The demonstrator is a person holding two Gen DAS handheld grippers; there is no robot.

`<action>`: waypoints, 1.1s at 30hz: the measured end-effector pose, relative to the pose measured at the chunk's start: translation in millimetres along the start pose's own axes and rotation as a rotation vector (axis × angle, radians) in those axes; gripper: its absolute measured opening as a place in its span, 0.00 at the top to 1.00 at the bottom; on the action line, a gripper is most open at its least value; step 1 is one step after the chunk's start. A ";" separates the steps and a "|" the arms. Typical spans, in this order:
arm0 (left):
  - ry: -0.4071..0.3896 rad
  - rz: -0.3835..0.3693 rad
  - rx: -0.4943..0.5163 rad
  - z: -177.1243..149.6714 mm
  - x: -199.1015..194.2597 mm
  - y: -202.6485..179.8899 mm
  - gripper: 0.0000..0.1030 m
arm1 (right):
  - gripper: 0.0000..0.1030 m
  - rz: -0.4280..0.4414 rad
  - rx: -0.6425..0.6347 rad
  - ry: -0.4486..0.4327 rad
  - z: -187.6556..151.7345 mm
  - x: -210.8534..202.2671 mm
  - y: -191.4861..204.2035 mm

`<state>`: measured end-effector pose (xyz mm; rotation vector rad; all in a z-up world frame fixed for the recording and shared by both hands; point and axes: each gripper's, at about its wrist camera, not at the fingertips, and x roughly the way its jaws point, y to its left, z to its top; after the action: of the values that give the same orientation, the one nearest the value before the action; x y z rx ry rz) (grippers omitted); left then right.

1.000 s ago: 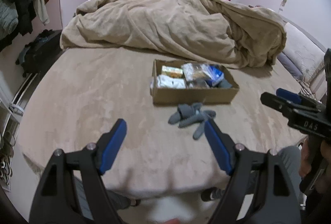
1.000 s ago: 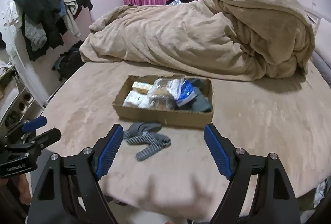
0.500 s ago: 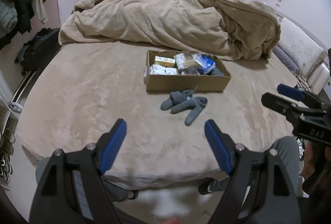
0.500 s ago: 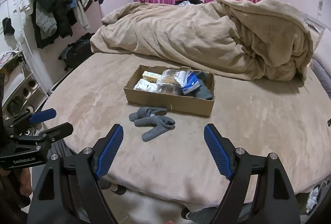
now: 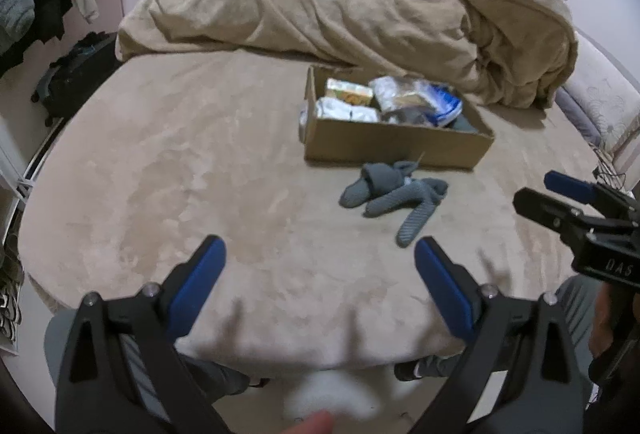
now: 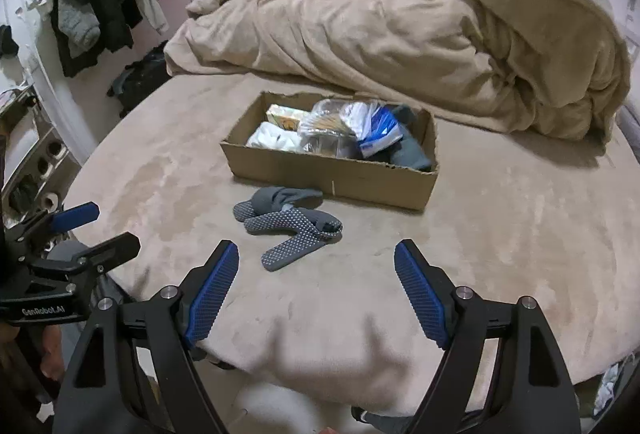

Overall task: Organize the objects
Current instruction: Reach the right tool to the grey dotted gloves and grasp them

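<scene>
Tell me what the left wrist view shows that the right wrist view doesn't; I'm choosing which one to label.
Only the left wrist view shows the pale pillow at the bed's right edge. Only the right wrist view shows the shelf at far left. Both share the grey socks, the cardboard box behind them and the beige duvet. Each also shows both grippers: left gripper opening, nothing between its jaws; right gripper open and empty.

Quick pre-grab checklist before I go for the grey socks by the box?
1. Grey socks lying free on the bed, nothing on them: ok.
2. Left tool empty, jaws opening: ok.
3. Right tool open and empty: ok.
4. Cardboard box has spare room: cannot tell, already well filled.
5. Either tool touching the socks yet: not ok, both short of them.
</scene>
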<state>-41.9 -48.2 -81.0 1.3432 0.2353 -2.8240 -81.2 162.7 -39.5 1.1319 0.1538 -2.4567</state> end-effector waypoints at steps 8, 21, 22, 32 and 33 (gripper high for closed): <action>0.041 -0.010 -0.015 6.6 44.7 10.9 0.06 | 0.19 0.003 -0.001 0.049 7.4 53.8 -1.0; 0.109 -0.009 -0.035 11.4 99.9 26.4 0.06 | 0.19 0.033 -0.004 0.132 13.2 136.7 2.7; 0.112 -0.009 -0.034 10.8 102.3 26.3 0.06 | 0.19 0.034 0.002 0.137 12.3 140.2 2.1; 0.113 0.001 -0.043 9.5 102.0 26.9 0.06 | 0.62 0.069 -0.002 0.165 6.1 150.3 6.8; 0.107 0.001 -0.041 10.6 97.7 25.7 0.06 | 0.71 0.071 -0.004 0.164 6.2 148.9 6.5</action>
<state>-110.2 -69.3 -153.3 1.4873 0.2919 -2.7332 -168.3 105.3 -146.1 1.3146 0.1644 -2.3003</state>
